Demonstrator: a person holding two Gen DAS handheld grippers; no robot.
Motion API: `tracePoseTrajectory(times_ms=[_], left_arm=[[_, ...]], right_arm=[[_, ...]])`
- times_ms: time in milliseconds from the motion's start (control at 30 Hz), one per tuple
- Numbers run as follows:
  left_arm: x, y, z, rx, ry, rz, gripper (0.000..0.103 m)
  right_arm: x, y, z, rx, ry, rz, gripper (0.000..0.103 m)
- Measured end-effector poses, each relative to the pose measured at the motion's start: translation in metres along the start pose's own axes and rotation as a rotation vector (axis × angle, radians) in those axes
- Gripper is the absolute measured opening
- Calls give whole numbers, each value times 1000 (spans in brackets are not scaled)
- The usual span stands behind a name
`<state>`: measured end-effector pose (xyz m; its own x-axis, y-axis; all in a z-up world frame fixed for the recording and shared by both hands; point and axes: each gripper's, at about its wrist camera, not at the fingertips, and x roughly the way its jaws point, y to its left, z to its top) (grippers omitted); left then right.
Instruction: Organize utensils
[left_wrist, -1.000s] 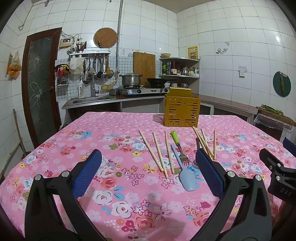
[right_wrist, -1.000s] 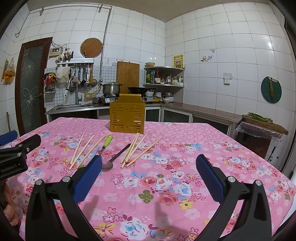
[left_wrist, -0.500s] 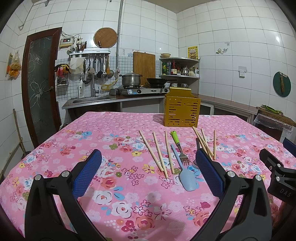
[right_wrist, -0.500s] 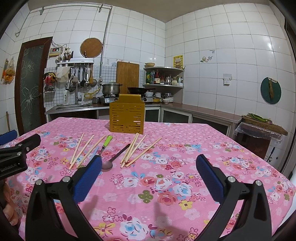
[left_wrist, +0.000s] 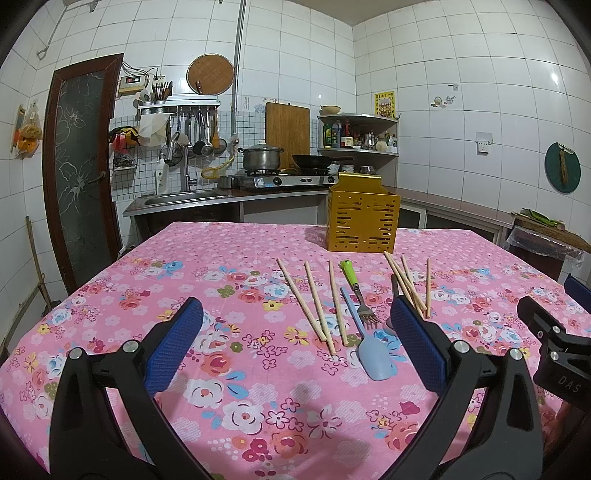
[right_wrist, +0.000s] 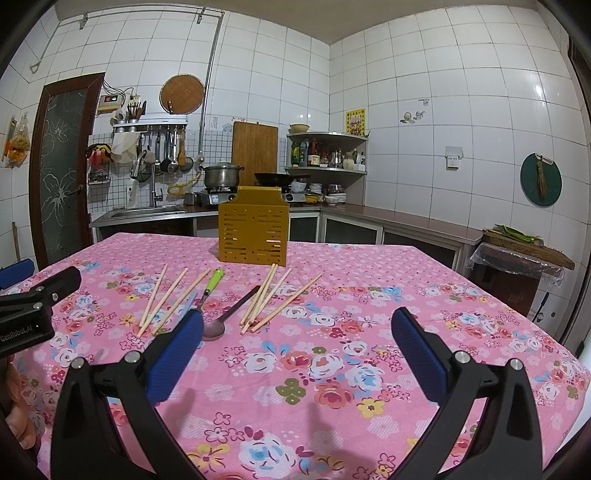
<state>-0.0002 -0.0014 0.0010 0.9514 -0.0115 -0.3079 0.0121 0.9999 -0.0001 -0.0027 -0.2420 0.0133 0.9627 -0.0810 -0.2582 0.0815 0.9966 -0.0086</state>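
A yellow perforated utensil holder (left_wrist: 362, 218) (right_wrist: 253, 235) stands upright at the far side of the table. In front of it lie three chopsticks (left_wrist: 314, 302) (right_wrist: 166, 298), a green-handled fork (left_wrist: 355, 288) (right_wrist: 211, 284), a light blue spatula (left_wrist: 371, 350), a dark spoon (right_wrist: 229, 314) and a second bunch of chopsticks (left_wrist: 406, 282) (right_wrist: 275, 297). My left gripper (left_wrist: 295, 343) is open and empty above the cloth, short of the utensils. My right gripper (right_wrist: 295, 343) is open and empty, to the right of them.
The table wears a pink flowered cloth (left_wrist: 221, 280) (right_wrist: 369, 317). Behind it runs a counter with a sink (left_wrist: 177, 197), a stove with a pot (left_wrist: 263, 158) and a wok (left_wrist: 312, 160). A covered bin (right_wrist: 517, 266) stands at the right.
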Motion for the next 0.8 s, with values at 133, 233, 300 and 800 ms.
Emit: tracePoseTrajectory(times_ms=[133, 233, 300, 800], left_arm=[[0, 0, 0, -1, 0, 0, 98], [0, 0, 0, -1, 0, -1, 98], [0, 0, 0, -1, 0, -1, 98], [0, -2, -1, 9, -1, 5, 98]], right_arm=[[0, 0, 0, 2, 0, 0, 99], [0, 0, 0, 2, 1, 0, 99], [-1, 0, 0, 1, 0, 0, 99], [-1, -1, 1, 1, 1, 2, 99]])
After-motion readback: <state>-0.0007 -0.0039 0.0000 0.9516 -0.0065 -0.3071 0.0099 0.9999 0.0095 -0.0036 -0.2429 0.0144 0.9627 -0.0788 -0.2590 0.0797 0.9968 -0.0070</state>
